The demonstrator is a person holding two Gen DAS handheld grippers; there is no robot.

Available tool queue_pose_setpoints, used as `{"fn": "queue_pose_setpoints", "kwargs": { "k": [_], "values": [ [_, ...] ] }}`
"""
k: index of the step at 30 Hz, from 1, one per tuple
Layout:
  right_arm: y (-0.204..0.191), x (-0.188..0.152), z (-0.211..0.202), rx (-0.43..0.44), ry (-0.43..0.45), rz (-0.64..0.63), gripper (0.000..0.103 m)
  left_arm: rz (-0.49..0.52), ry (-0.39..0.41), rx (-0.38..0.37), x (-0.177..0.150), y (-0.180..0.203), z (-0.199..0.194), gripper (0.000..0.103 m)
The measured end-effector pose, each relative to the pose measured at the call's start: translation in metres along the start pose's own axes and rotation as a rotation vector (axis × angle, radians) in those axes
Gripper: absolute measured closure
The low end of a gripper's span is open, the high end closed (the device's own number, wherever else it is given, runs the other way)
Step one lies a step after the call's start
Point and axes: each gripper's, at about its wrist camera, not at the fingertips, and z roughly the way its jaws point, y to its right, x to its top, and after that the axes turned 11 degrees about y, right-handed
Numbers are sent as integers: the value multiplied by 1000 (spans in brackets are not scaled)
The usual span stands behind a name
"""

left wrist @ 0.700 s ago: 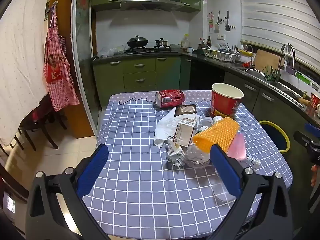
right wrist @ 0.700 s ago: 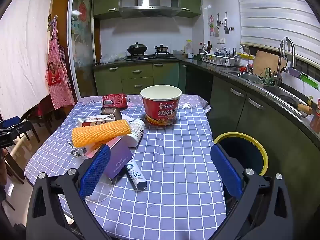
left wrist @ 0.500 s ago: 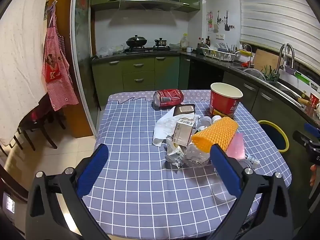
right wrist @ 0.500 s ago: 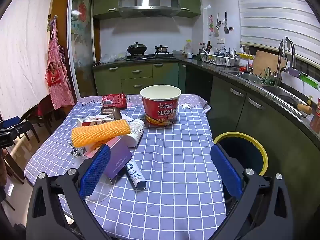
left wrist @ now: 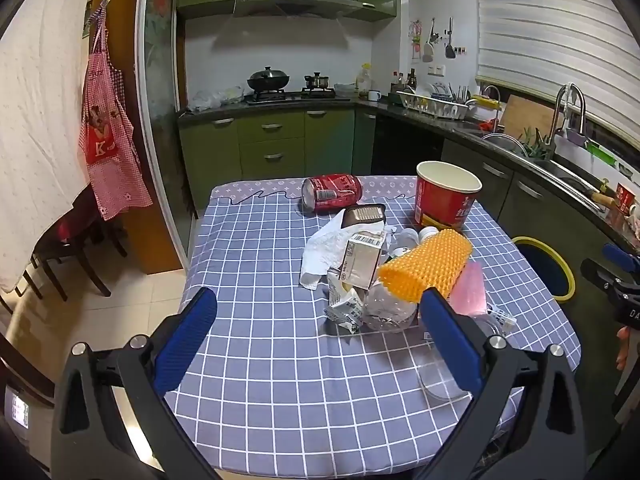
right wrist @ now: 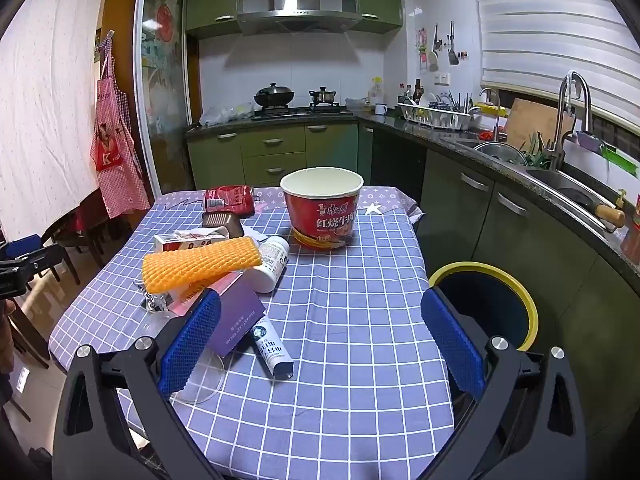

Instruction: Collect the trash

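Observation:
Trash lies on a blue checked table [left wrist: 256, 360]: a red can [left wrist: 332, 197] on its side, a red noodle cup [left wrist: 446, 196], white tissue [left wrist: 324, 246], a small carton [left wrist: 362, 258], an orange foam net [left wrist: 426, 268] and a pink pack [left wrist: 470, 290]. My left gripper [left wrist: 318, 338] is open and empty at the near edge, short of the pile. My right gripper [right wrist: 320, 344] is open and empty above the table, with the noodle cup [right wrist: 322, 212], foam net [right wrist: 200, 264], white bottle [right wrist: 272, 262], purple card [right wrist: 240, 320] and tube [right wrist: 272, 350] ahead.
A dark bin with a yellow rim [right wrist: 486, 306] stands on the floor right of the table, also in the left wrist view [left wrist: 548, 268]. Green cabinets and a sink counter [right wrist: 560, 184] run along the right. Chairs [left wrist: 68, 248] stand at the left.
Both views have shifted only slightly. No object on the table has moved and both grippers stay open.

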Motion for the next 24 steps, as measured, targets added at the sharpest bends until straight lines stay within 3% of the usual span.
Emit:
{"fn": "queue_pose_setpoints", "kwargs": {
  "k": [24],
  "values": [
    [1, 0, 1, 1, -4, 5, 4, -3, -10, -25, -4, 5, 2, 6]
  ]
}}
